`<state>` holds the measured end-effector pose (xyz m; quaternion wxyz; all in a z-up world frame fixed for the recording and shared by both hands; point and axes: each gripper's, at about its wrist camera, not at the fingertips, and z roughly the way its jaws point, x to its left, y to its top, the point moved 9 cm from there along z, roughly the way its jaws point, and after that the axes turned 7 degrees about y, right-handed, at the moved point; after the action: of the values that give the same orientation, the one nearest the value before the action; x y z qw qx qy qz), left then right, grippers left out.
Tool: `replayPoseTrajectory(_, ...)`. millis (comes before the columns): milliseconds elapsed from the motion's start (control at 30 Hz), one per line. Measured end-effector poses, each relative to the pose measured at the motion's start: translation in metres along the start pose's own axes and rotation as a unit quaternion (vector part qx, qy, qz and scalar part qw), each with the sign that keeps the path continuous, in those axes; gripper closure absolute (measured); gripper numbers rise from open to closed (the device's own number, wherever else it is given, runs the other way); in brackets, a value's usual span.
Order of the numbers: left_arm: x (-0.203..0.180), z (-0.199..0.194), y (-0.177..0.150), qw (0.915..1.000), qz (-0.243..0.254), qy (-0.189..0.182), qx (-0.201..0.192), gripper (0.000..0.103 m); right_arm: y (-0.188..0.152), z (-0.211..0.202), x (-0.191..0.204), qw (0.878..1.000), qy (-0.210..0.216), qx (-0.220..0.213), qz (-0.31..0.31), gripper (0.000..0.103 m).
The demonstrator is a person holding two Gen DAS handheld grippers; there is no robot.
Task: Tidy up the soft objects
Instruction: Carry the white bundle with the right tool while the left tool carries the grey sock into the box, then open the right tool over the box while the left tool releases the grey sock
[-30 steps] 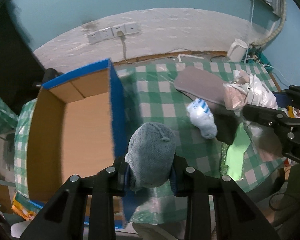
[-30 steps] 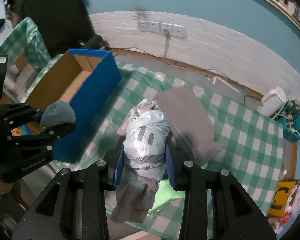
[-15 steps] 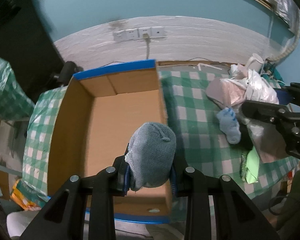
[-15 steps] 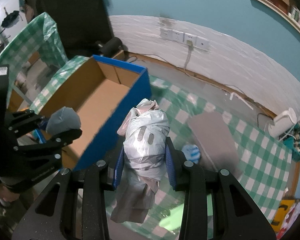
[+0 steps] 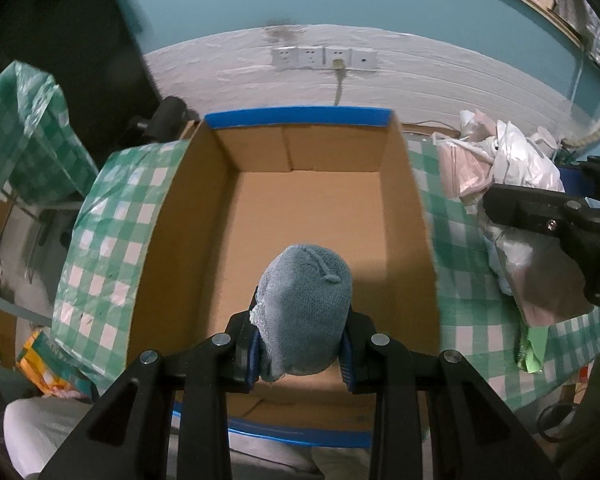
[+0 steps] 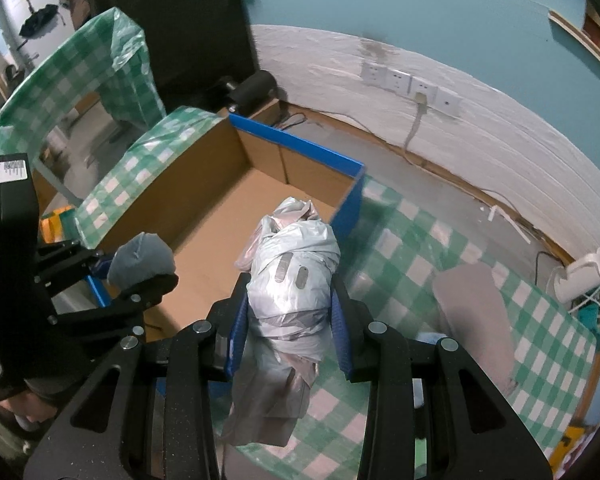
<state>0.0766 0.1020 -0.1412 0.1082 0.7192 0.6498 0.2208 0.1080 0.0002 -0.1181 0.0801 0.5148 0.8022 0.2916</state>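
Note:
My left gripper (image 5: pixel 302 354) is shut on a rolled grey-blue sock (image 5: pixel 304 308) and hangs over the near part of an open cardboard box (image 5: pixel 312 224) with blue outer walls. The box shows a bare brown floor. My right gripper (image 6: pixel 288 344) is shut on a grey-white plastic bag bundle (image 6: pixel 292 280), above the box's right wall (image 6: pixel 350 208). In the right wrist view the left gripper (image 6: pixel 140 270) with the sock (image 6: pixel 140 260) sits at the left. In the left wrist view the right gripper (image 5: pixel 560 216) enters at the right with the bag bundle (image 5: pixel 512 164).
A green-and-white checked cloth (image 6: pixel 412 248) covers the table. A flat grey-brown soft piece (image 6: pixel 476 308) lies on it at the right. Wall sockets (image 5: pixel 324 58) with a cable sit behind the box. A white jug (image 6: pixel 584 274) stands at the far right.
Both grippers have moved left with their loads. The left one went from beside the box's right wall to over its inside; the right one went from over the cloth to the box's right wall.

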Motion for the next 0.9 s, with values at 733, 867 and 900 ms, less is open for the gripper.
replayPoseTrajectory(733, 0.049, 0.041, -0.017, 0.9962, -0.064, 0.024, 0.055, 0.037, 0.014, 0.068, 0.038, 0.998, 0.036, 0.041, -0.006, 0.056)
replayPoseTrajectory(867, 0.052, 0.035, -0.013, 0.9964, -0.068, 0.025, 0.044, 0.034, 0.014, 0.064, 0.041, 0.999, 0.022, 0.030, -0.023, 0.036)
replayPoseTrajectory(900, 0.051, 0.035, -0.012, 0.9965, -0.066, 0.026, 0.043, 0.033, 0.014, 0.064, 0.040, 0.999, 0.020, 0.030, -0.025, 0.035)
